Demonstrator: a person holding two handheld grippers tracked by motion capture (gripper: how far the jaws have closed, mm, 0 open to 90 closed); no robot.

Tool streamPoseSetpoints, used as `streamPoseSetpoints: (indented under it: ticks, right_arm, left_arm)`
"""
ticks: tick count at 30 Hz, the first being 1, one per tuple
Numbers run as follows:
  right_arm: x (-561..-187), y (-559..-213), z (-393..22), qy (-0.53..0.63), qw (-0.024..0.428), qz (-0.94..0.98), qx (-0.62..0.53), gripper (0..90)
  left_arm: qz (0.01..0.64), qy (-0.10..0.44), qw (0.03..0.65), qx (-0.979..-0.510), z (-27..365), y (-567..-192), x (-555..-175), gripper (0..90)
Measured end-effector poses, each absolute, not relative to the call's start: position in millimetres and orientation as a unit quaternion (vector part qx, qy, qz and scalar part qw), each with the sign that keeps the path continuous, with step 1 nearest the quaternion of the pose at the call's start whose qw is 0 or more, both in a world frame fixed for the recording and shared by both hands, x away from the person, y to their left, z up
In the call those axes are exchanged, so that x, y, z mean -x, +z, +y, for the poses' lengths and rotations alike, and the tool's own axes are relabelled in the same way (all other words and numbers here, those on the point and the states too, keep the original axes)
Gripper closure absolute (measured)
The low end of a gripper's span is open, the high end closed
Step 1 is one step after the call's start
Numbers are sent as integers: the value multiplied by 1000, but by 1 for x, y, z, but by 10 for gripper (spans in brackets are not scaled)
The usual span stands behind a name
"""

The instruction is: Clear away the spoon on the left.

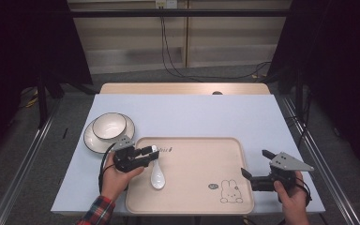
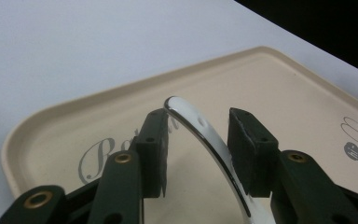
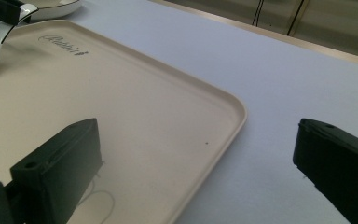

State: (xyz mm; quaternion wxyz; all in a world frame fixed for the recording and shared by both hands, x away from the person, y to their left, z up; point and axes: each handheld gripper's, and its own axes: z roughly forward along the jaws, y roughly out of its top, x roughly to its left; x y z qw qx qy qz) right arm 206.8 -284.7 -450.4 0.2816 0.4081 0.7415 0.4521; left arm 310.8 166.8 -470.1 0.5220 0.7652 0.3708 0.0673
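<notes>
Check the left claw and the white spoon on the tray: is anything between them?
Nothing visible. The left claw already straddles the spoon handle on the tray, open, one pad close on each side. The bowl sits apart on its plate.

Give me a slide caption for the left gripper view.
Left gripper, jaws open around a white spoon's handle, above a beige tray.

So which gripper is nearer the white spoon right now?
Left. The left gripper has its jaws open on either side of the white spoon handle on the tray. The right gripper sits open at the tray's opposite edge, well away.
</notes>
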Motion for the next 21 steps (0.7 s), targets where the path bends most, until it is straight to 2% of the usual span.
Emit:
streamPoseSetpoints:
  ticks: [21]
  right_arm:
    - [-207,-452,-283,448,278,747,-406,7]
  left_arm:
    - [363,78,501,-782,165,-476,-312,513]
